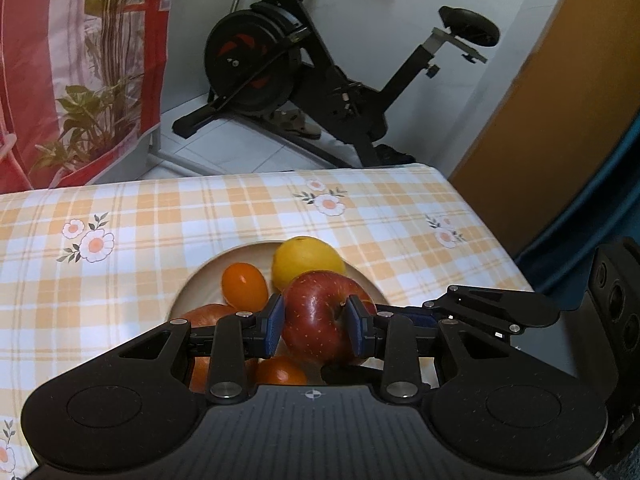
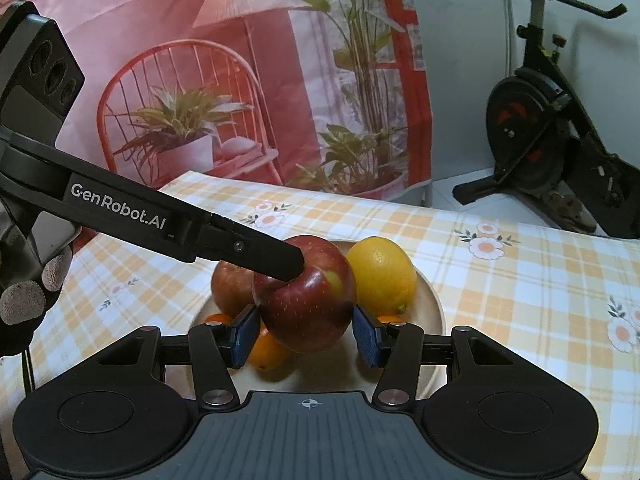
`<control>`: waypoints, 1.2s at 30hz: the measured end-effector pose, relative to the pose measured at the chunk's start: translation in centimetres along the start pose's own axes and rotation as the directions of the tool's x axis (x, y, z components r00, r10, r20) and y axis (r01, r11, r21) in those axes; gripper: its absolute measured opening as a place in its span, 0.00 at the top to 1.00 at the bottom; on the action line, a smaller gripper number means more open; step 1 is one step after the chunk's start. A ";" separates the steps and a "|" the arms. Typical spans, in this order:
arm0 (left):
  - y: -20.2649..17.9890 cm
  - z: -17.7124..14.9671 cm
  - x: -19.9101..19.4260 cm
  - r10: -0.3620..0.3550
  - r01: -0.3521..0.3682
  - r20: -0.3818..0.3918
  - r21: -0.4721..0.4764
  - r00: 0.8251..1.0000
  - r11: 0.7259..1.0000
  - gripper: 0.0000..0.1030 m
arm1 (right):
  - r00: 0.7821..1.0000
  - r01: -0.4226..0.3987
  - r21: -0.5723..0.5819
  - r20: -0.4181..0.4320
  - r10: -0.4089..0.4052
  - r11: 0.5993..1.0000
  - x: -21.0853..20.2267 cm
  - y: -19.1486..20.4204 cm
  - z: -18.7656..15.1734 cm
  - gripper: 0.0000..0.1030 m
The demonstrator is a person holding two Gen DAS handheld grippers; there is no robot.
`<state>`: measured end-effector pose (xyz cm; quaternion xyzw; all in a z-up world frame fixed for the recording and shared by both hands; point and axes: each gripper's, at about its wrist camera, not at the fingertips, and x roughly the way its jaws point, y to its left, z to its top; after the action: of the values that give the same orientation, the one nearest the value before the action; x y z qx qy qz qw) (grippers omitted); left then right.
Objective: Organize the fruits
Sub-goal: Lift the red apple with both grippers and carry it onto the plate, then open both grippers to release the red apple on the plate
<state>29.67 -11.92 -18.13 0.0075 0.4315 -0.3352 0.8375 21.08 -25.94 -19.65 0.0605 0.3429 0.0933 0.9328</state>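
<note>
Checked orange-and-white tablecloth with flower prints covers the table. Nearest, left gripper clamps its blue pads on a red apple, held over a beige plate. Right gripper flanks the same apple; pads close beside it, contact unclear. Plate holds a second apple, lemon and oranges. Gloved hand at left. Behind: red printed curtain, exercise bike.
</note>
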 end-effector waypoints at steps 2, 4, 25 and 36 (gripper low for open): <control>0.2 0.1 0.4 0.010 -0.010 -0.007 -0.001 1.000 1.000 0.66 | 1.000 -0.005 0.000 -0.009 0.005 1.000 0.5 -0.2 0.0 0.54; 0.4 0.1 0.7 0.015 -0.015 -0.015 -0.004 1.000 1.000 0.67 | 1.000 -0.010 0.004 -0.017 0.010 1.000 1.1 -0.3 -0.1 0.54; 0.1 0.3 2.2 0.097 -0.096 -0.044 0.029 0.994 0.995 0.68 | 0.999 0.008 0.030 -0.049 -0.006 1.000 1.8 -0.6 -0.5 0.54; -1.6 0.0 2.2 0.149 -0.146 -0.037 0.078 0.988 0.986 0.67 | 0.996 0.079 0.044 -0.042 -0.077 0.996 -0.3 -0.3 -1.4 0.55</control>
<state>29.65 -14.37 -19.31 0.0779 0.4349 -0.2881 0.8496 19.96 -26.23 -20.58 0.0667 0.3656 0.0502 0.9270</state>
